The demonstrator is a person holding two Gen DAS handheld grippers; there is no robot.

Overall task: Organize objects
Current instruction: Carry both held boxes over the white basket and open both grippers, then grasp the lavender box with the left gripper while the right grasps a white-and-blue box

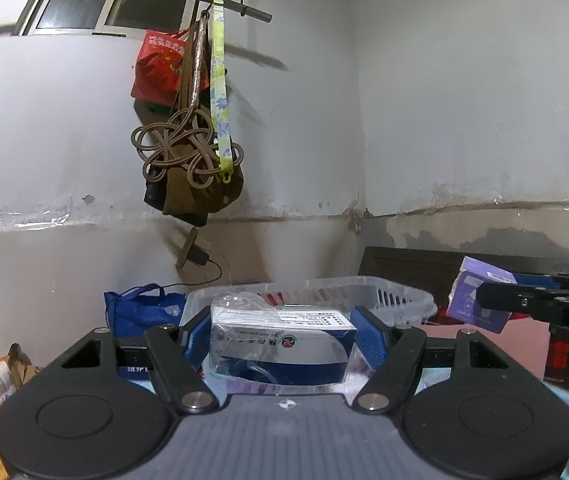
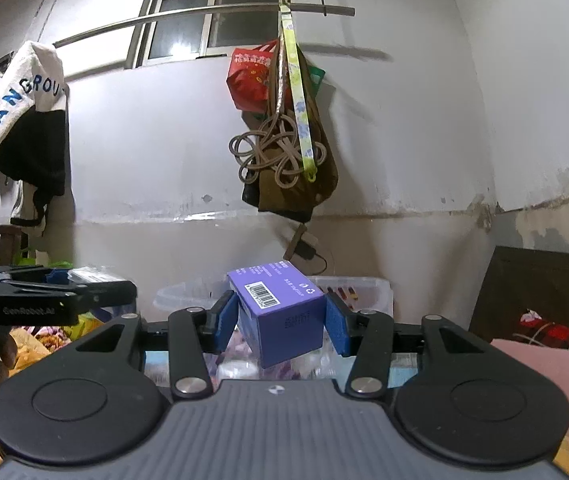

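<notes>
**Two boxes held up in front of the clear basket**

The left claw [image 1: 284,338] is closed on a white and blue box [image 1: 282,346] that is wrapped in clear plastic film. Its two blue pads [image 1: 368,338] press on the short ends of the box, so the jaws stand rather wide. The box lies level between them, with its printed label on top.

The right claw [image 2: 280,322] is closed on a purple box [image 2: 280,312]. The blue pads [image 2: 336,330] touch its left and right faces. This box is tilted, one corner points down toward the camera, and a barcode shows on its upper face.

Just behind each claw stands a clear plastic basket [image 1: 396,298] with slotted walls. Both boxes are above and in front of its near rim, not inside it. In the left wrist view the right claw comes in from the right side with the purple box, beside the basket. To the left of the basket is a blue bag [image 1: 136,310]. To the right lies a pink cloth [image 2: 544,368].

Further behind is a white wall. On it a metal rail [image 2: 204,14] carries a red bag [image 2: 250,78], a brown bag [image 2: 296,188] with a looped cord, and a yellow-green strap [image 2: 298,104]. At the far left of the right wrist view hangs a white and black garment [image 2: 24,116] with blue letters.
</notes>
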